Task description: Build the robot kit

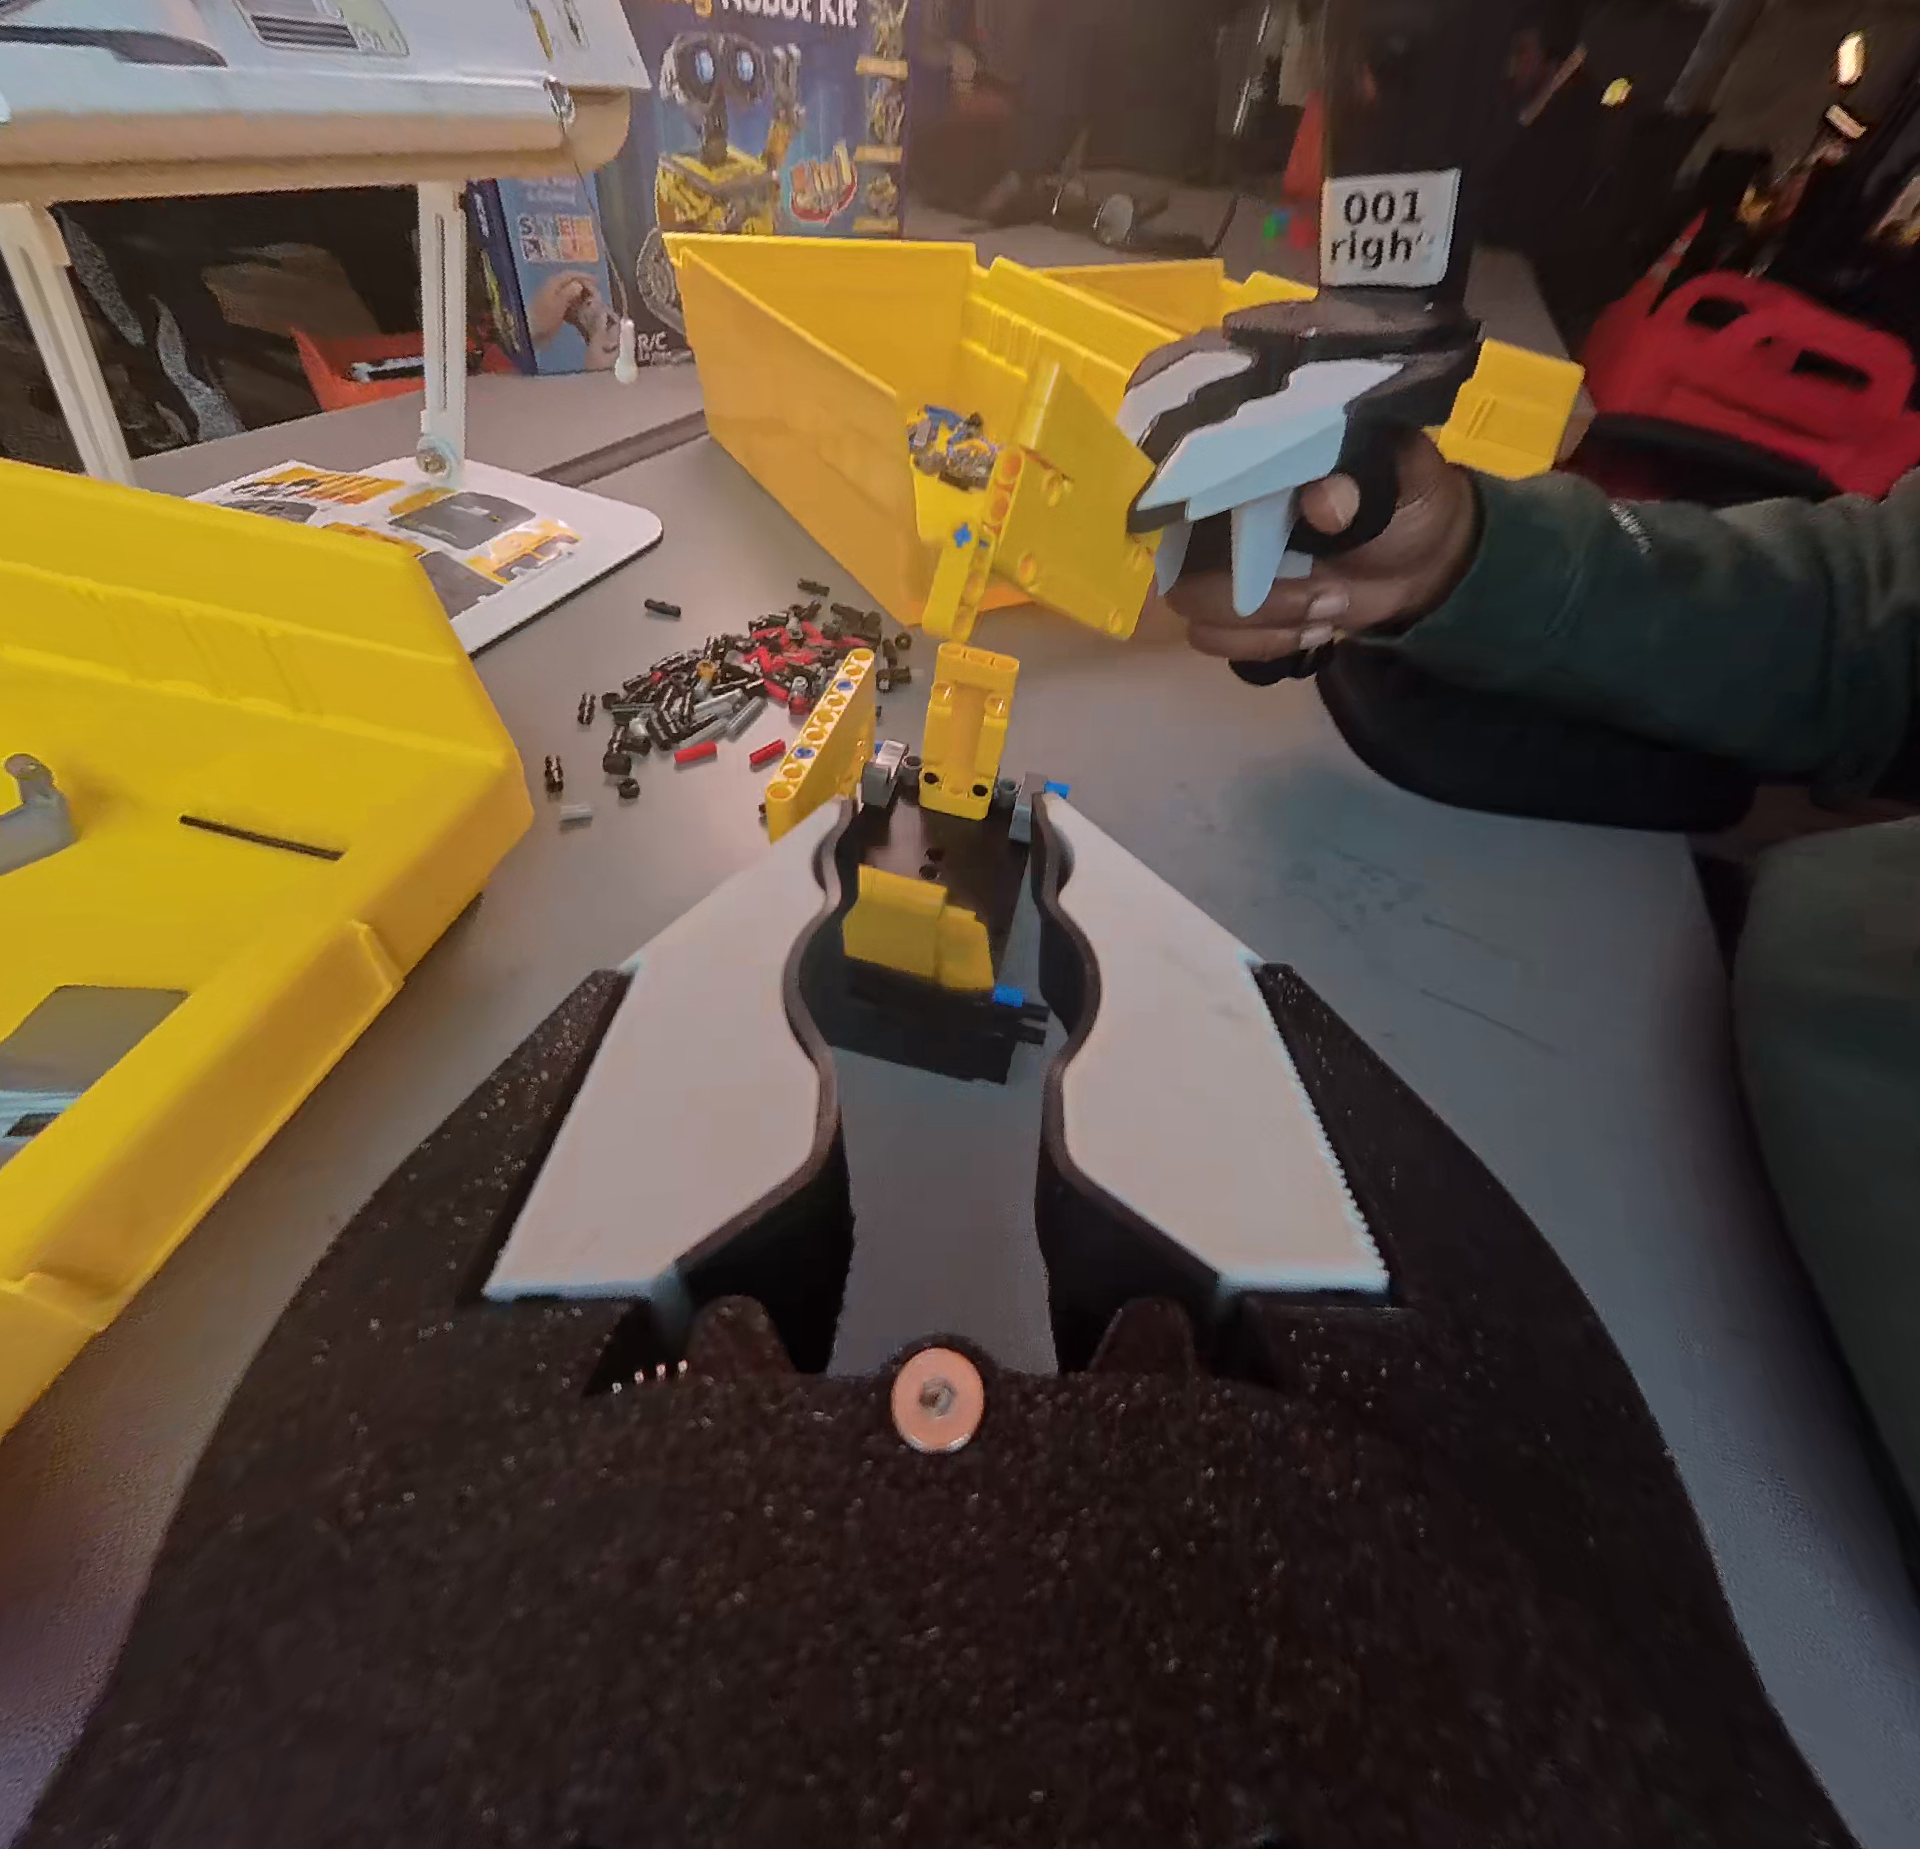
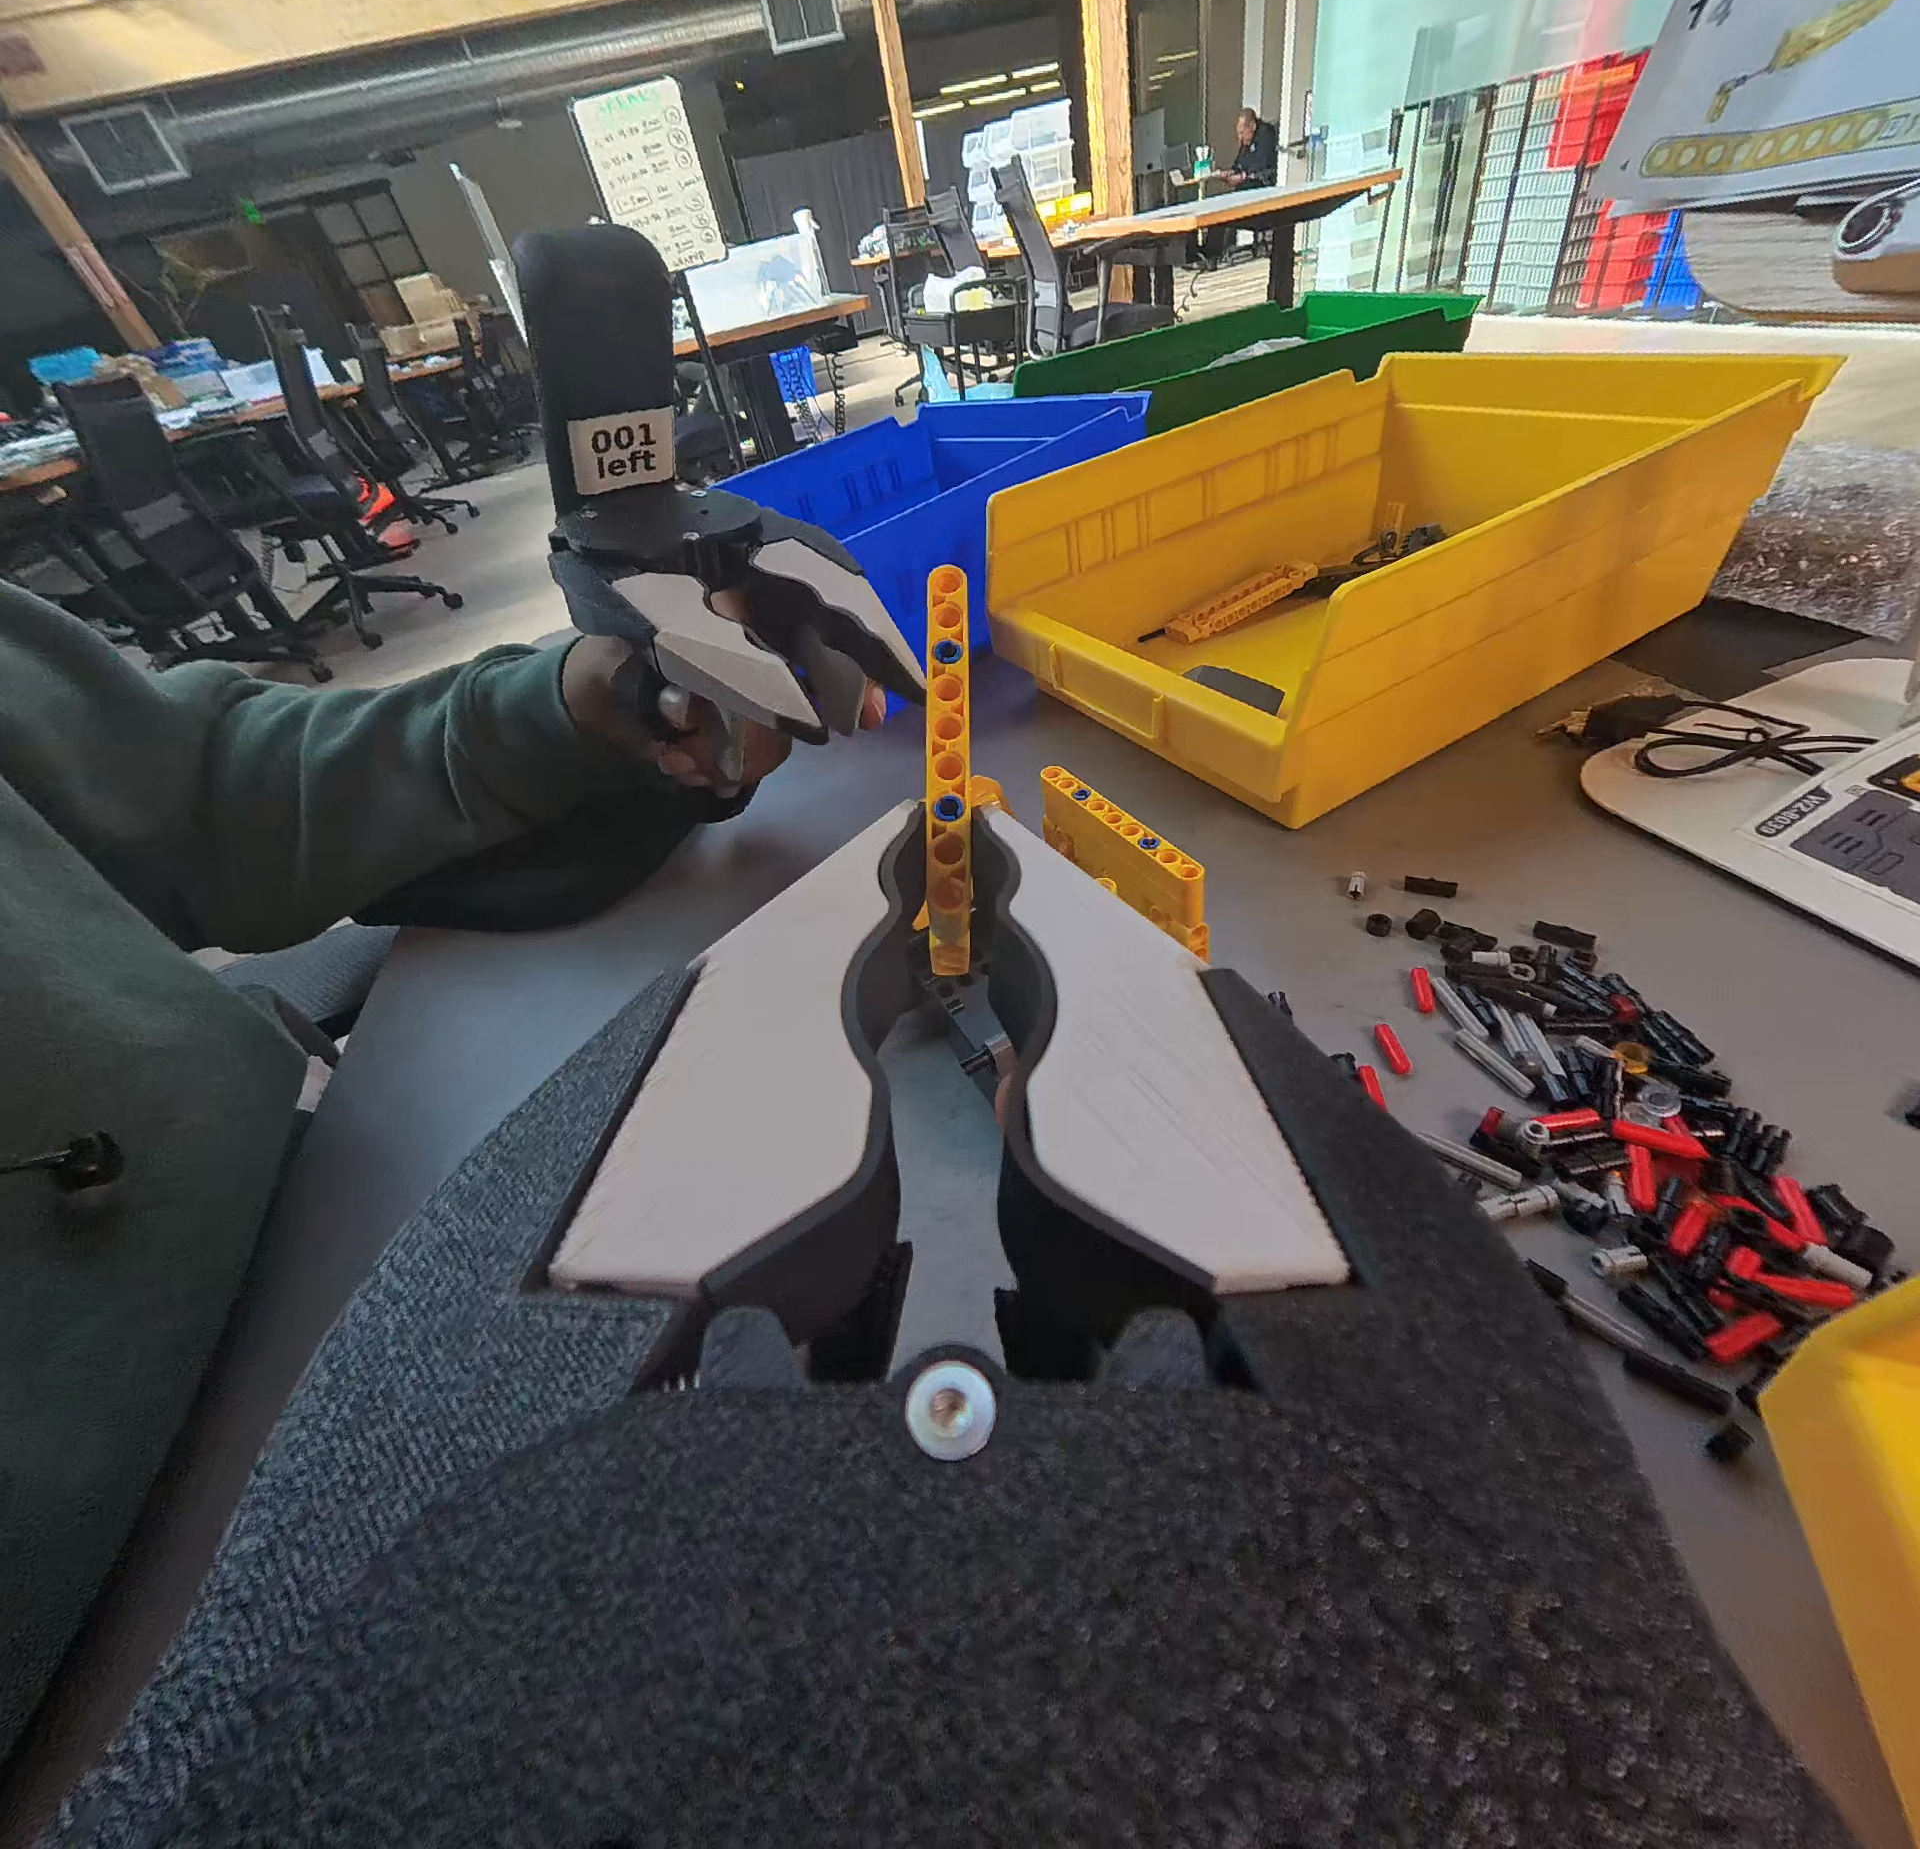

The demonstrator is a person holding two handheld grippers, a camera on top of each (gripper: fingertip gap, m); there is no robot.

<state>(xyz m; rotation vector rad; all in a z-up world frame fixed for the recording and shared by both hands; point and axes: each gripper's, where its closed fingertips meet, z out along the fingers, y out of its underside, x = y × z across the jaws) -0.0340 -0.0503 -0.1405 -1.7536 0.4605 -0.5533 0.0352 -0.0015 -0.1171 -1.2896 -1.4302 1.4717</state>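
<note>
My left gripper [image 1: 940, 812] is shut on a black and yellow brick assembly [image 1: 925, 926], with a yellow upright piece [image 1: 966, 729] rising past the fingertips. A loose yellow beam [image 1: 821, 739] leans just left of it. My right gripper [image 2: 951, 812] is shut on a yellow perforated panel [image 2: 945, 698], seen edge-on and held upright. In the left wrist view the right gripper [image 1: 1195, 521] holds this panel [image 1: 1070, 521] above and beyond the assembly, apart from it. In the right wrist view the left gripper [image 2: 842, 698] is just behind the panel; what it holds is hidden there.
A pile of small black, red and grey pins [image 1: 748, 677] [image 2: 1621, 1124] lies on the grey table. Yellow bins stand left [image 1: 260, 708] and behind [image 1: 831, 365] [image 2: 1351, 677], with blue [image 2: 935, 480] and green [image 2: 1247, 345] bins farther off. An instruction sheet [image 1: 468, 532] lies nearby. One gripper's finger ends stand about 10 cm off the other's.
</note>
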